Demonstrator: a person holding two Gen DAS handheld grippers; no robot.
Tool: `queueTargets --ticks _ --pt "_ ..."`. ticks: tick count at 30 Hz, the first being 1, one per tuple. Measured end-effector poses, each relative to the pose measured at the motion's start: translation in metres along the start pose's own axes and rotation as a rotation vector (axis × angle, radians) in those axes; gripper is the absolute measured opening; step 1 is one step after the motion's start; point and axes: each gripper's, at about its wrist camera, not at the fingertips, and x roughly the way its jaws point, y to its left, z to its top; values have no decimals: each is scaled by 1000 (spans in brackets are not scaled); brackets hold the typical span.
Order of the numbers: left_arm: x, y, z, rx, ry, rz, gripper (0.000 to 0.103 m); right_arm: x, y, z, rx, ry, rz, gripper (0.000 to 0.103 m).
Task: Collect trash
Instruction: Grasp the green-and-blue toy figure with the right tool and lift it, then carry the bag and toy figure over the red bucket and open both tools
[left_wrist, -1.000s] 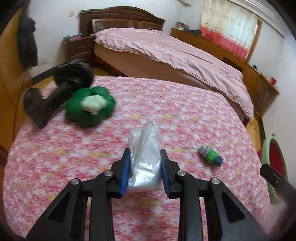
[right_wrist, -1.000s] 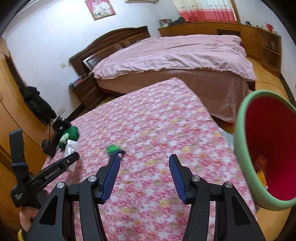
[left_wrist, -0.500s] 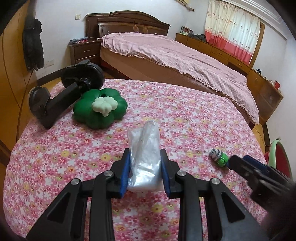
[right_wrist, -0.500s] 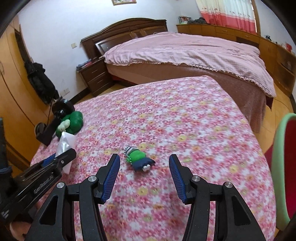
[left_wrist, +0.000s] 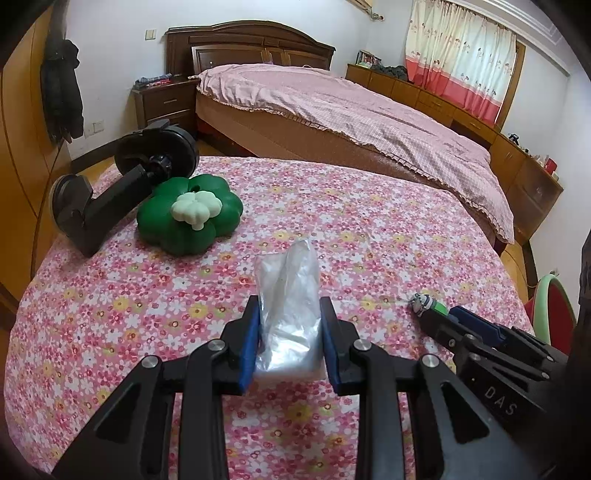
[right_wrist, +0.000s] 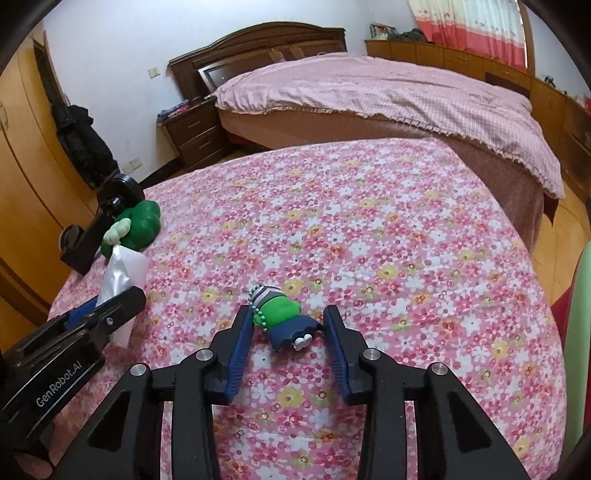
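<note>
The right gripper (right_wrist: 286, 347) is closing around a small green rubbery figure keychain (right_wrist: 282, 319) lying on the floral tablecloth (right_wrist: 388, 258), its pads not yet pressing; being light and squashy, it is probably best pinched across the body, clear of the loose bead chain. The left gripper (left_wrist: 288, 341) is clamping a crinkly, slippery clear plastic bag (left_wrist: 288, 295) just above the cloth.
</note>
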Motion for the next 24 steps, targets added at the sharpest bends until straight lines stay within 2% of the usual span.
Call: queueTargets --ticks 11,24 --pt "-25 -10 0 20 -30 6 31 -22 -10 -8 58 -19 42 38" --pt "-76 -40 -5 55 -93 -48 31 -108 -28 -25 121 -145 45 38"
